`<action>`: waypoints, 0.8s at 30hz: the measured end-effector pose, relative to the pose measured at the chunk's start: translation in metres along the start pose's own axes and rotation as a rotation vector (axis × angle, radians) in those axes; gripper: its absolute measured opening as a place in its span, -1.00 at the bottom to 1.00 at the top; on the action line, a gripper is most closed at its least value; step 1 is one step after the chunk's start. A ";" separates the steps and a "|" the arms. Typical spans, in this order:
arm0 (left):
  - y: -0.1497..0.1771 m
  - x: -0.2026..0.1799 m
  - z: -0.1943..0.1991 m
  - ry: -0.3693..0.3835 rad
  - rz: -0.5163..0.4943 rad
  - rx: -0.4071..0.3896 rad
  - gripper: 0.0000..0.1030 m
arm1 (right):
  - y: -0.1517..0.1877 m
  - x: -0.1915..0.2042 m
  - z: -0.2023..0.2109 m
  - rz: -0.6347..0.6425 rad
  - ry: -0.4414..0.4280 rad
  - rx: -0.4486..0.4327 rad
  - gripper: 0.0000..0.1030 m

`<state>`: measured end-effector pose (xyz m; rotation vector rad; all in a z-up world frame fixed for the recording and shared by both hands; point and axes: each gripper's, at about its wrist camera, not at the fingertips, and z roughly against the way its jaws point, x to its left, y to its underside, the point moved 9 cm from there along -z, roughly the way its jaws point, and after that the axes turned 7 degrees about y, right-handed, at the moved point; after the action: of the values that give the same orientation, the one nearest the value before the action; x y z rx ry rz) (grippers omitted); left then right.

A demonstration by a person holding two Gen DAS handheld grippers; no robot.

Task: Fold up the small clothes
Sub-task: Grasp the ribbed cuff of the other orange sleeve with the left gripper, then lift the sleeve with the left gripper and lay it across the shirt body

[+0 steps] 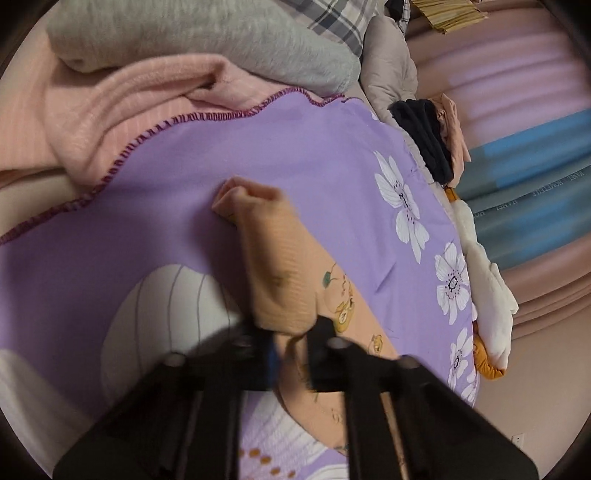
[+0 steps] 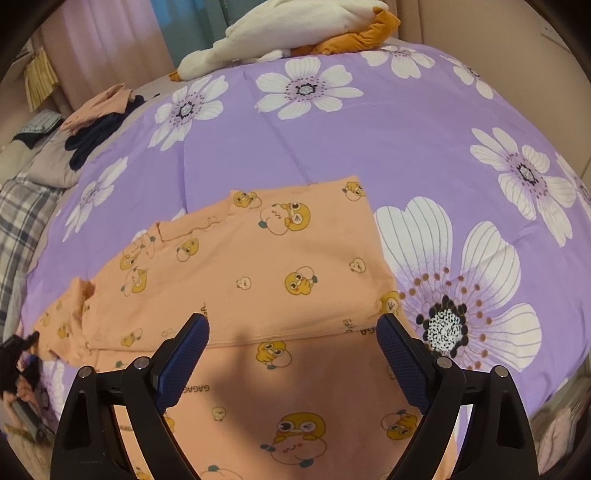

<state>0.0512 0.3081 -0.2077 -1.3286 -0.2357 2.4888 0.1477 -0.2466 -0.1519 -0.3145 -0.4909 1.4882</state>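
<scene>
Purple bedding with white flowers [image 2: 388, 122] covered the one bed I worked over, filling most of both views. Along its far edge in the left wrist view I counted two bulky blankets, one grey [image 1: 207, 37] stacked over one pink [image 1: 110, 110], plus a plaid cloth cut off at the frame's top. At another edge lay one white and orange plush toy [image 2: 295, 29] and one small heap of dark and peach clothes [image 2: 99, 118], too bunched for me to count.

One peach garment printed with cartoon ducks [image 2: 266, 266] lay near the middle of the bed, its lower part running out of frame under my right gripper [image 2: 293, 332]. That gripper hovered above it with its two blue pads spread wide and nothing between them.

My left gripper [image 1: 291, 332] was blurred; its jaws had closed on a sleeve or corner of the same garment, and the lifted fabric [image 1: 266, 236] hid the fingertips. In the right wrist view, I saw only a dark sliver of it at the left edge.
</scene>
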 end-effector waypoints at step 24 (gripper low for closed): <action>0.057 -0.216 0.039 0.330 -0.324 -0.023 -0.94 | -0.002 -0.022 0.009 -0.083 -0.033 -0.021 0.78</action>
<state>0.1204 0.1799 -0.0339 -1.5461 -0.3697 1.9755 0.1452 -0.2691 -0.1457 -0.2826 -0.5402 1.4104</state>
